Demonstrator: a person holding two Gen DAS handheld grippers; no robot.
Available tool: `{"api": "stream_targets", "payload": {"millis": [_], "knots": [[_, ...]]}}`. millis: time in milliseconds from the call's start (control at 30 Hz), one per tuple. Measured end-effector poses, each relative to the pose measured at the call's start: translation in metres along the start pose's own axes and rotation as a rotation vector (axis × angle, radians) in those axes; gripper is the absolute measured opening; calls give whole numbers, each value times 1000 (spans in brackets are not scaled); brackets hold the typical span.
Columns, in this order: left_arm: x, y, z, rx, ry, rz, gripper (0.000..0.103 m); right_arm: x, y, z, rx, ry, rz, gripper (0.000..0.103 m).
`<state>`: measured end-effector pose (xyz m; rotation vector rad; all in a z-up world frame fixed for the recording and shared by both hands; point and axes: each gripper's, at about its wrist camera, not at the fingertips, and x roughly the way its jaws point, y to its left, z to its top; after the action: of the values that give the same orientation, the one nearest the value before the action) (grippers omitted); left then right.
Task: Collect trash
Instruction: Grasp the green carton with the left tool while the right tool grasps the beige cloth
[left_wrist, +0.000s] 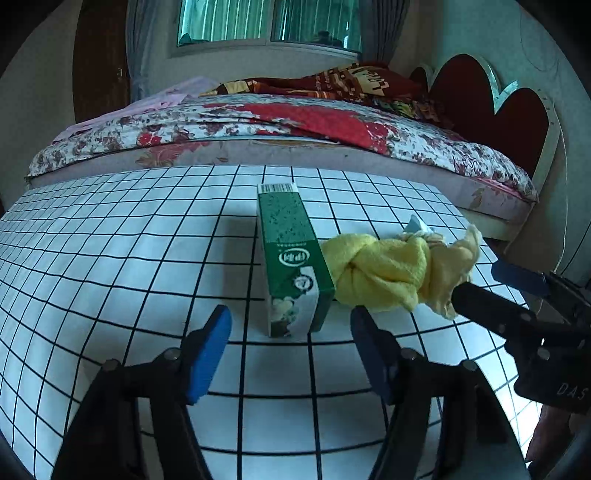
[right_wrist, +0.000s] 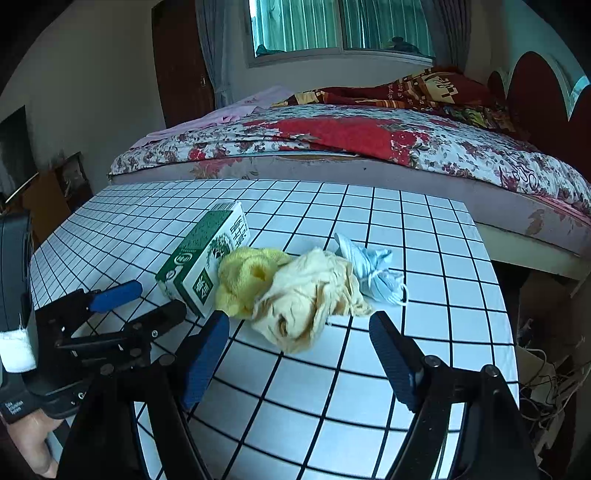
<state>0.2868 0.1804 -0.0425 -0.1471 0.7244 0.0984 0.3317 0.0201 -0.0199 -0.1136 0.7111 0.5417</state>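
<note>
Green carton (left_wrist: 291, 266) touching yellow cloth (left_wrist: 384, 275); bed (left_wrist: 258, 122) behind.

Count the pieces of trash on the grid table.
4: green carton leftmost, yellow cloth against it, cream rag beside that, blue mask rightmost. More may hide underneath.

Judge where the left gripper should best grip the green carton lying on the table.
Probably across the green carton's two long sides near its close end, approaching from the near edge: it lies flat, pointing endwise at the open left gripper, and the yellow cloth crowds its right side farther back.
</note>
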Motion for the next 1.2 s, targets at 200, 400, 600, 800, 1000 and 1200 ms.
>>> {"api": "stream_targets", "payload": {"millis": [200, 400, 600, 800, 1000, 1200], "knots": [[10, 5, 2, 9, 33, -7, 55, 4, -22, -13, 22, 49, -71, 65], [14, 4, 8, 14, 33, -7, 55, 18, -27, -2, 46, 68, -49, 65], [27, 5, 13, 27, 68, -25, 42, 18, -21, 1, 53, 77, 26, 56], [13, 12, 8, 44, 21, -10, 40, 6, -35, 6, 119, 11, 19, 56], [19, 13, 9, 47, 42, 9, 40, 37, -33, 17, 126, 79, 16, 56], [27, 11, 10, 56, 81, 45, 51, 61, -32, 2, 138, 157, 49, 45]]}}
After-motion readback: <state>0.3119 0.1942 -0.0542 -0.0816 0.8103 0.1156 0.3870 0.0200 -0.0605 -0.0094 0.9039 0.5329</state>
